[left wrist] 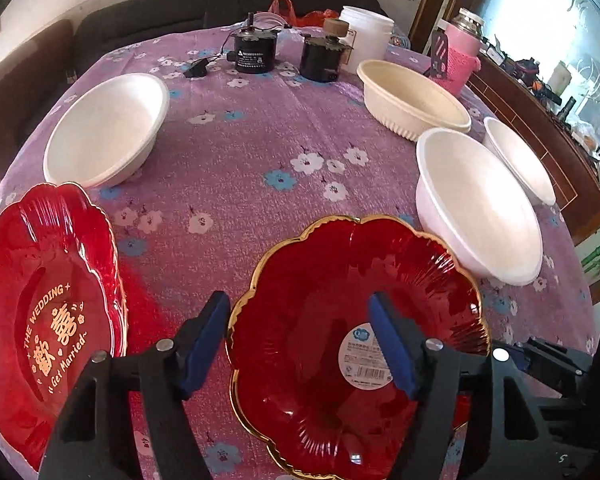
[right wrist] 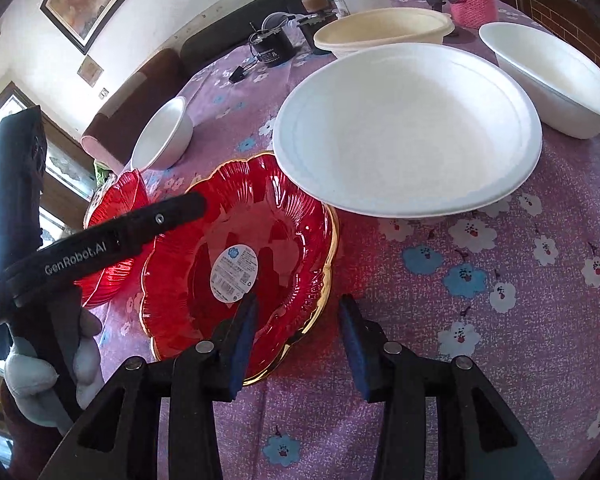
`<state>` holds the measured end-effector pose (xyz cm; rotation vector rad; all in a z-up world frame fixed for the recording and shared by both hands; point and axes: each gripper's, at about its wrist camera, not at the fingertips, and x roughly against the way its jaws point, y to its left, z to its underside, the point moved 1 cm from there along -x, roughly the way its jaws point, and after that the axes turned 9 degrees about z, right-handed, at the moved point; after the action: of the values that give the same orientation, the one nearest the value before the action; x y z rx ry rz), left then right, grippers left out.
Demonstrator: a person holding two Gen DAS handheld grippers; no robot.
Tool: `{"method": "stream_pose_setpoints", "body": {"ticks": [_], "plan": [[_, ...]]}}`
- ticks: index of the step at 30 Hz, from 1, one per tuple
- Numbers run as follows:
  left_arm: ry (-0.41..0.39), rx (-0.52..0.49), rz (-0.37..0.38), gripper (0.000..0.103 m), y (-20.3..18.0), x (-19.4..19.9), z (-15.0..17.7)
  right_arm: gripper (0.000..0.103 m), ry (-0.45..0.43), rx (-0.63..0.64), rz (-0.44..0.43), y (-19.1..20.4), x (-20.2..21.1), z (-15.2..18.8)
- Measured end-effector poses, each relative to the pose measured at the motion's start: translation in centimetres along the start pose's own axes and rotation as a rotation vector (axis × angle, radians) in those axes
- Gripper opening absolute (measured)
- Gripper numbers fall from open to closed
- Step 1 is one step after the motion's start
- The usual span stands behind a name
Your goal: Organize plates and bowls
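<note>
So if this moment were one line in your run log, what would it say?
left gripper: open, straddling rim of gold-rimmed red plate | right gripper: open, at same plate's edge | wedding plate: apart, on table

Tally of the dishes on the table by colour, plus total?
Red plates: 2, the gold-rimmed plate and the wedding plate
White bowls: 3, the left bowl, the near right bowl and the far right bowl
Cream bowls: 1, the ribbed cream bowl
Total: 6
</note>
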<state>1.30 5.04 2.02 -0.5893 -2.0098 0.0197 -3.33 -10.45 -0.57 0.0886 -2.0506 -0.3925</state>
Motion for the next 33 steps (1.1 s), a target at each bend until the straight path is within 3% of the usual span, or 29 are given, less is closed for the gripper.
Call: {"method": "stream_pose_setpoints", "body": {"ticks": [2, 5, 6, 10, 14, 18, 21, 22, 27, 29, 33], "plan": [[0.001, -0.012, 0.004, 0.071, -0.3, -0.1, 0.4, 0.044, -0.006, 0.003, -0.001, -0.1, 0.1, 0.2], [0.012, -0.006, 0.041, 0.071, -0.6, 0.0, 1.1, 0.019, -0.023, 0.039, 0.080, 0.0, 0.4, 0.6], [0.014, -0.009, 0.050, 0.071, -0.8, 0.1, 1.2, 0.017, -0.025, 0.034, 0.085, -0.2, 0.6, 0.7], [0.022, 0.009, 0.118, 0.070, -1.0, 0.3, 2.0, 0.015, -0.027, -0.016, 0.084, -1.8, 1.0, 0.8], [0.002, 0.034, 0.064, 0.071, -0.8, -0.8, 2.6, 0.015, -0.022, -0.054, 0.043, -2.6, 1.2, 1.0], [-0.011, -0.010, 0.025, 0.076, -2.7, -1.0, 3.4, 0.016, -0.036, -0.041, 0.054, -2.2, 1.2, 1.4], [-0.038, 0.008, -0.005, 0.074, -3.1, -0.8, 3.9, 0.022, -0.049, -0.048, 0.059, -1.9, 1.3, 1.5], [-0.046, 0.027, -0.005, 0.071, -2.9, -0.6, 3.9, 0.022, -0.053, -0.048, 0.060, -1.9, 1.3, 1.6], [-0.063, 0.126, -0.004, 0.026, -0.6, 0.5, 4.0, 0.019, -0.073, -0.046, 0.084, -1.9, 1.6, 1.9], [-0.076, 0.150, 0.013, 0.022, -0.1, 1.1, 4.4, 0.013, -0.079, -0.052, 0.086, -2.0, 1.9, 2.3], [-0.119, 0.166, 0.025, 0.022, 0.0, 2.6, 5.2, 0.013, -0.093, -0.049, 0.068, -1.6, 2.5, 3.0]]}}
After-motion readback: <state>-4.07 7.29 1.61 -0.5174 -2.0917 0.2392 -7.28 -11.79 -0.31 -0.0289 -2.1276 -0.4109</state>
